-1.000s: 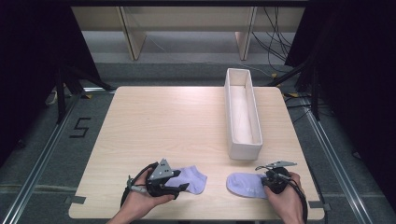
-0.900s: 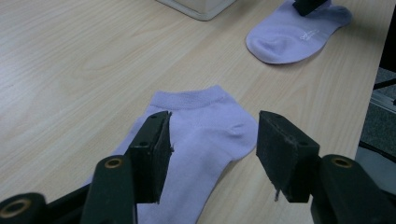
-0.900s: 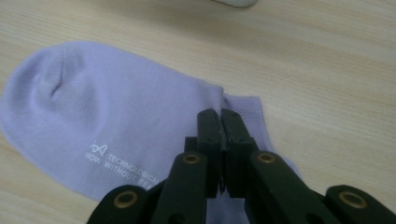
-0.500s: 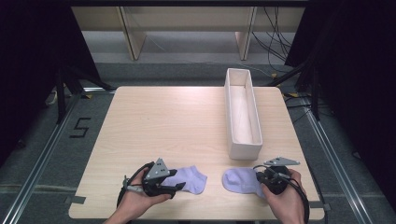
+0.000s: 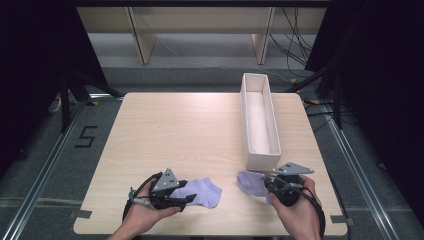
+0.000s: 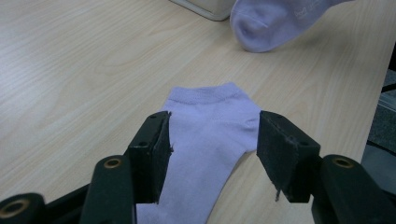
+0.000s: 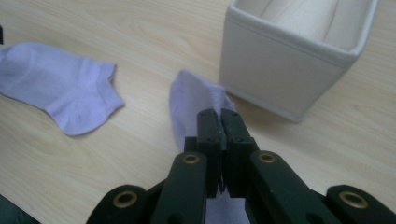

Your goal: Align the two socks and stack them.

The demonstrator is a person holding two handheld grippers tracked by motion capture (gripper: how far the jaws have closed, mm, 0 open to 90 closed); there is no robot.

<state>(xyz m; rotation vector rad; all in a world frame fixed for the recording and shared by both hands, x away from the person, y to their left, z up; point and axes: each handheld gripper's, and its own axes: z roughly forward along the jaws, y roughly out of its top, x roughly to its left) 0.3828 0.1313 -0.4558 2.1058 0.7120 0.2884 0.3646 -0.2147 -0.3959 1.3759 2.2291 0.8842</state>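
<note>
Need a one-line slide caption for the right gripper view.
Right gripper shut on a lilac sock beside the white fabric bin; second lilac sock lies flat on the wooden table.

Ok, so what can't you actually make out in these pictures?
- Left sock: its near end is cut off by the bottom edge of the left gripper view; in the high view the left gripper covers it.
- Right sock: the part pinched in the right gripper is hidden by the jaws.
- White box: its floor is out of sight behind its near wall in the right gripper view.
</note>
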